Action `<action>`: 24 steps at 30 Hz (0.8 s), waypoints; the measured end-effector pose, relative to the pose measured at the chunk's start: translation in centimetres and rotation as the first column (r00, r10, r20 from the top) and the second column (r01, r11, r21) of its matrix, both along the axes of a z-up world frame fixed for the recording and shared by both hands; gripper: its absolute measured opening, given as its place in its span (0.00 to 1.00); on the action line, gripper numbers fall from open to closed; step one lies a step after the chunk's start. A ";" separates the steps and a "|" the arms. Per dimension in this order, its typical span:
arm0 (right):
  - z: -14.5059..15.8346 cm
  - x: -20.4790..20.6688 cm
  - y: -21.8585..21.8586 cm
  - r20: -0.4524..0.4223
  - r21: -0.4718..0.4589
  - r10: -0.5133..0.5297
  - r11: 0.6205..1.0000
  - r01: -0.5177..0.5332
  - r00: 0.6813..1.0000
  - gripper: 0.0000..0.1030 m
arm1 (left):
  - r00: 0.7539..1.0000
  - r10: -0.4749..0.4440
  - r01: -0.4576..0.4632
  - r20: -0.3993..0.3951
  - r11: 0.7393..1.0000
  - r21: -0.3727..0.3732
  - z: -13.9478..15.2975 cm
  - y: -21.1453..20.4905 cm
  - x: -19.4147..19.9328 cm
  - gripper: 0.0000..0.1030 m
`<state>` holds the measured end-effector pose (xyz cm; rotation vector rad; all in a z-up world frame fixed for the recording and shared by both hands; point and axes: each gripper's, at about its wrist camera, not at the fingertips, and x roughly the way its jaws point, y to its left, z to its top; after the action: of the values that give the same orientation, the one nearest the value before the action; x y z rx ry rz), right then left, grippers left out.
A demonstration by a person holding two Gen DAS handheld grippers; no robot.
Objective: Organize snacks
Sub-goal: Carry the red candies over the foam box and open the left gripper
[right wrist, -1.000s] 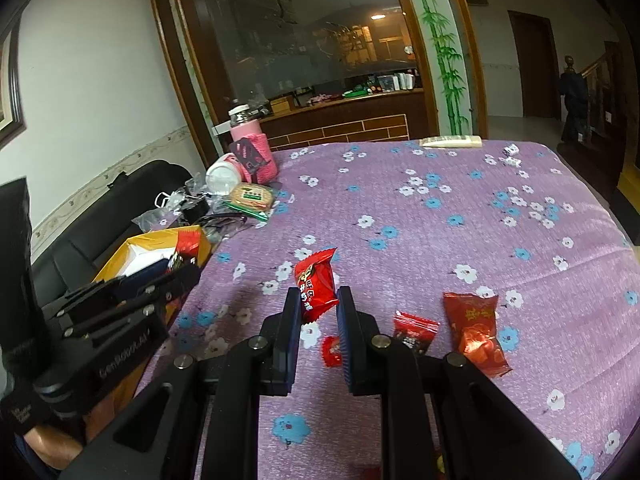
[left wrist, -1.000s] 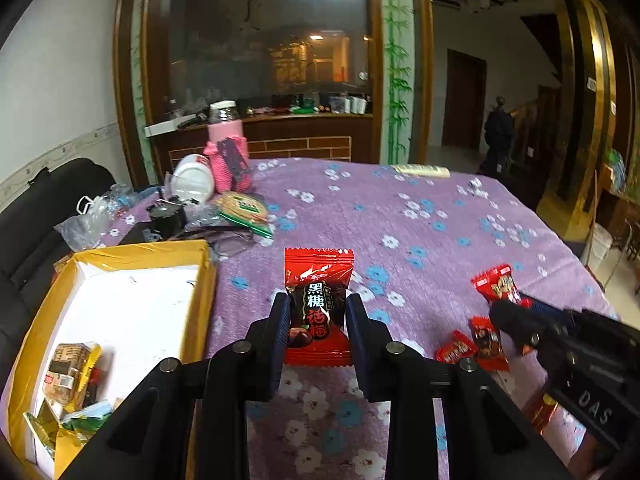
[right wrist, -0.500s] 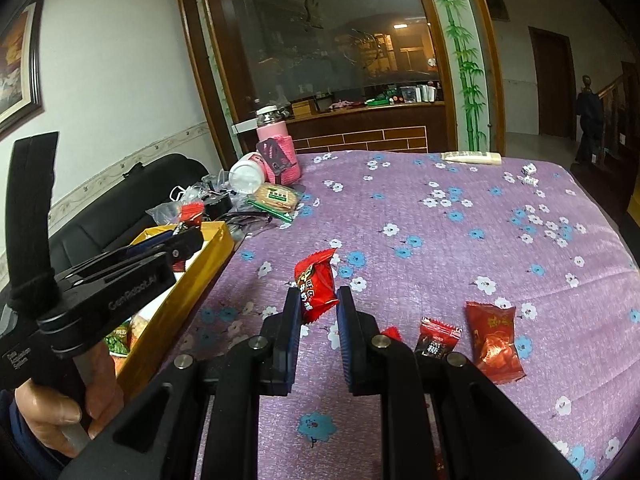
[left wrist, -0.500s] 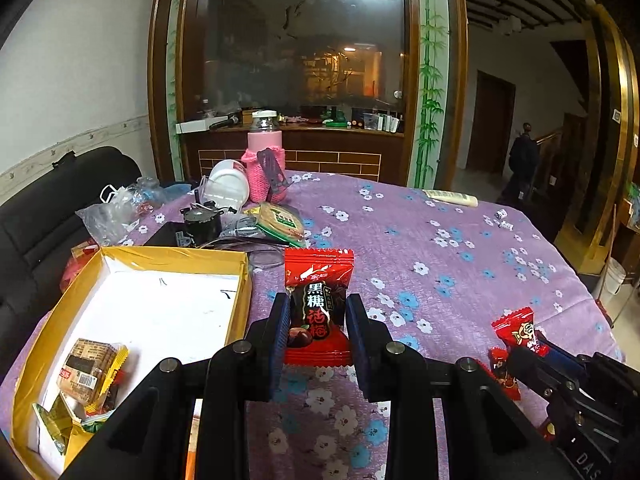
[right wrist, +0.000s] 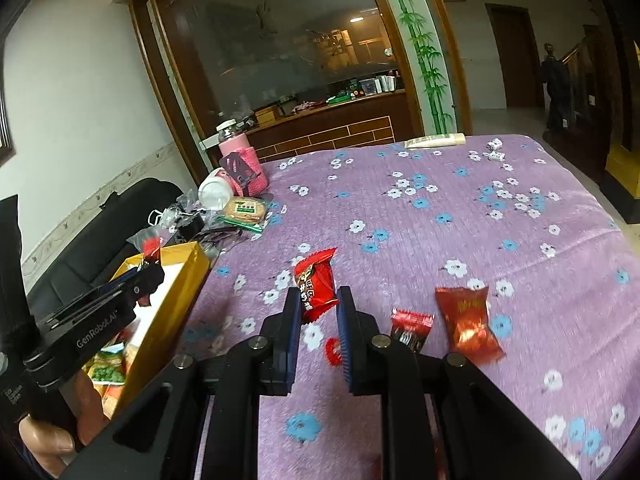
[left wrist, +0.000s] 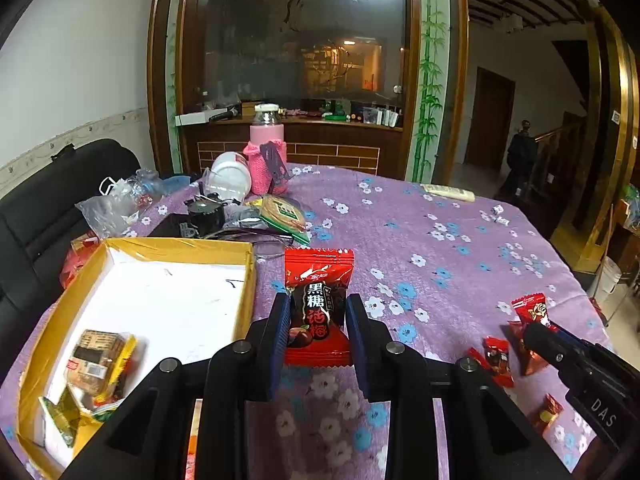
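Purple floral cloth (left wrist: pixel 440 248) on the table, yellow box (left wrist: pixel 52 332) at left. Our L gripper (left wrist: pixel 318 328), clamped on a plum pack (left wrist: pixel 318 304), has swung w/ it toward the box, nearly at the wall, so drop comes next. R gripper (right wrist: pixel 318 312) pinches a red pack (right wrist: pixel 314 286); more wait beside it.

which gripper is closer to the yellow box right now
Left. The left gripper, shut on a red plum candy, hangs beside the yellow box rim. The right gripper, holding a red snack packet, is farther out over the tablecloth.
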<state>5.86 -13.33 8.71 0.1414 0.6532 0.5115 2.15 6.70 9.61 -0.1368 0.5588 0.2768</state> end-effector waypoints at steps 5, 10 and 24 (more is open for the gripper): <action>1.1 -4.1 1.6 0.022 0.044 0.037 0.998 -0.038 0.999 0.16 | 1.000 -0.006 0.006 0.010 1.000 -0.031 0.6 1.5 -2.9 0.29; 0.4 -7.8 5.1 0.026 0.052 0.111 0.992 -0.112 0.994 0.16 | 0.999 0.035 -0.034 0.029 0.999 -0.040 0.8 4.2 -6.3 0.29; -1.7 -11.4 10.6 -0.023 0.037 0.252 0.967 -0.251 0.967 0.16 | 0.988 0.143 -0.147 -0.052 0.986 -0.075 -2.8 13.9 -11.1 0.29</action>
<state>-5.49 -2.71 7.03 0.0979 0.6941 0.7672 -8.98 20.58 6.79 -0.2486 0.6074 0.4009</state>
